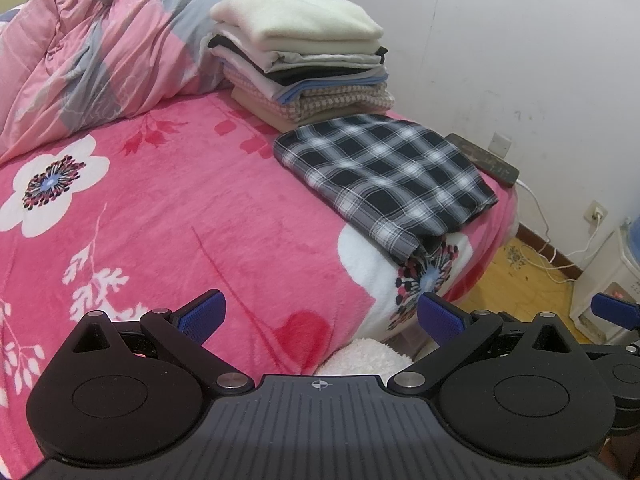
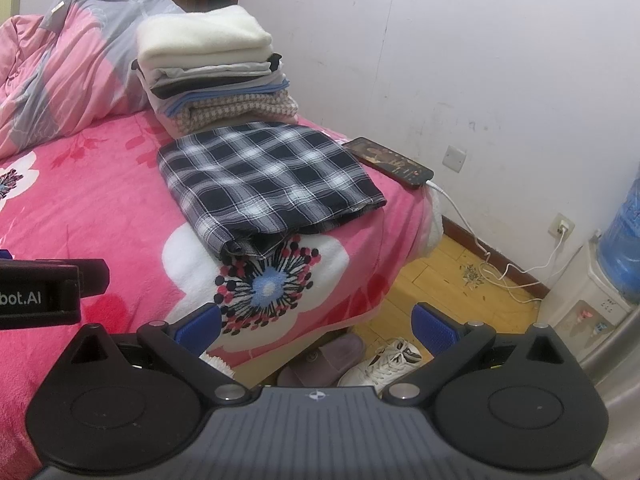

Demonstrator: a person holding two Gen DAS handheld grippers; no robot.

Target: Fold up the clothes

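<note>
Item: plaid garment (image 2: pixel 264 176), dark check with white lines, already folded to a flat oblong; lies on the bed (image 1: pixel 168 216), just in front of the stack of folded clothes (image 1: pixel 304 60) and touching its base; a phone (image 2: pixel 390 162) lies just beyond the garment's far-right edge, near the bed's edge, with a white cable (image 2: pixel 464 220) running down to the floor.

Handling, by judgement: light, soft woven cloth; limp, no stiffness; will sag and unfold if lifted by one layer only; not fragile, little slip against the plush bed cover. Best hold: the two near corners or the two short ends, pinching all layers together; the near end shows loose hem edges and open layers, so a pinch there must take the full thickness.

Orientation: long axis runs from the stack towards the near corner of the bed, slantwise in both views; loose hem end points away from the stack; the tidier end sits against the stack.

Left gripper (image 1: pixel 320 318): fingers apart, empty, held above the bed, well short of the garment. Right gripper (image 2: pixel 318 322): fingers apart, empty, over the bed's edge, likewise short of the garment.

Other: crumpled quilt (image 1: pixel 88 52) behind and left of the stack.
</note>
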